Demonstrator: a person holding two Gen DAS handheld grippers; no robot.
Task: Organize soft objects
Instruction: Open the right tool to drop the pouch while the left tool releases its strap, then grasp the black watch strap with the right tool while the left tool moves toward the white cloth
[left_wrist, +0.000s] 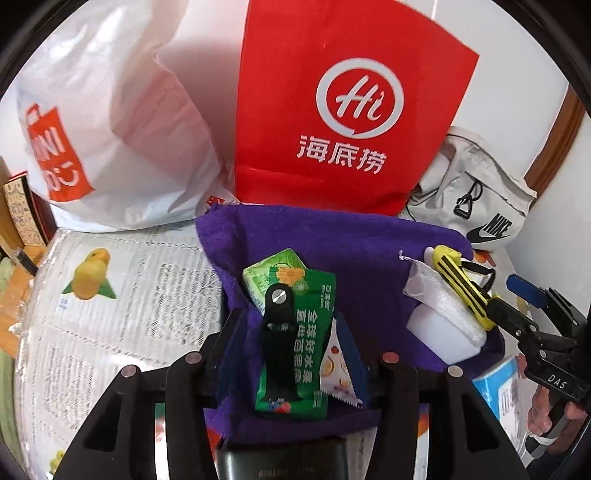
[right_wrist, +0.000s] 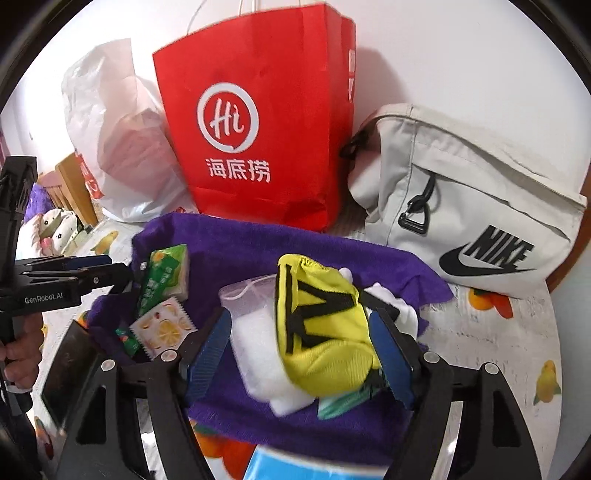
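Black gripper arms fill the bottom of both wrist views. Between the blue pads of the right gripper (right_wrist: 299, 354) lies a yellow pouch with black stripes (right_wrist: 321, 332), resting on a white soft pad (right_wrist: 255, 354). The jaws stand spread wide; the left pad is clear of the bundle, and whether the right pad touches the pouch cannot be told. Both soft things sit on a purple cloth (right_wrist: 236, 243) spread over a tabletop covered with a fruit-printed sheet (right_wrist: 491, 332).

From the left wrist view, the left gripper (left_wrist: 295, 354) hangs over the near part of the same purple cloth (left_wrist: 354, 251). A black clip (left_wrist: 277, 332) lies along a green snack packet with white Chinese lettering (left_wrist: 308, 339). Beside it are a small triangular sachet printed with fruit (left_wrist: 338, 369) and a pale green tissue pack (left_wrist: 269, 273). The jaws stand partly apart, and whether their pads touch the packet cannot be told.

At the right edge of the cloth sit the yellow pouch (left_wrist: 461, 288) and the white pad (left_wrist: 443, 332), with the right gripper's tip beside them and a person's hand (left_wrist: 543, 417) on its handle.

Behind the cloth stand a red paper bag with a white "Hi" logo (right_wrist: 258, 110), a white plastic shopping bag (left_wrist: 110, 129) to its left, and a pale grey Nike bag (right_wrist: 472, 206) to its right.
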